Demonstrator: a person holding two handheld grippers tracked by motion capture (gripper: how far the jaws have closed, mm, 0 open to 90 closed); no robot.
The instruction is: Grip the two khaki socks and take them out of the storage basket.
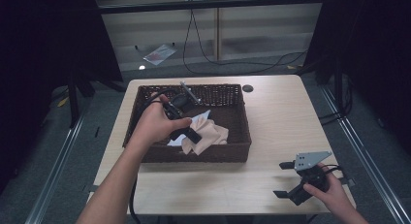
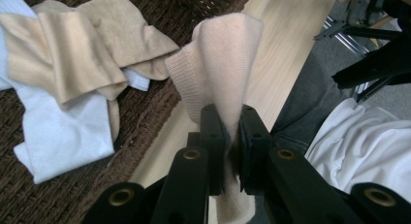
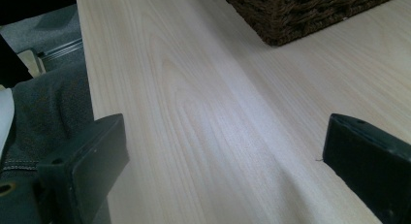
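Your left gripper (image 2: pixel 228 136) is clamped on a beige sock (image 2: pixel 220 64), holding it above the basket (image 1: pixel 194 153) rim; more socks (image 2: pixel 63 88) lie beyond its jaws. Your right gripper (image 1: pixel 291 179) rests wide apart over the table (image 3: pixel 203 112). You're mid-extraction, I'd judge: next, carry the sock clear of the basket.

- The wicker basket (image 1: pixel 145 95) sits on the tabletop (image 1: pixel 281 117), left of centre.
- A pile of socks (image 1: pixel 206 134) lies in the basket's near right part.
- The left hand-held gripper (image 1: pixel 193 135) is over the basket, clamped on one sock (image 2: pixel 220 64).
- The right hand-held gripper (image 1: pixel 283 179) rests at the tabletop's near right corner, well apart from the basket.
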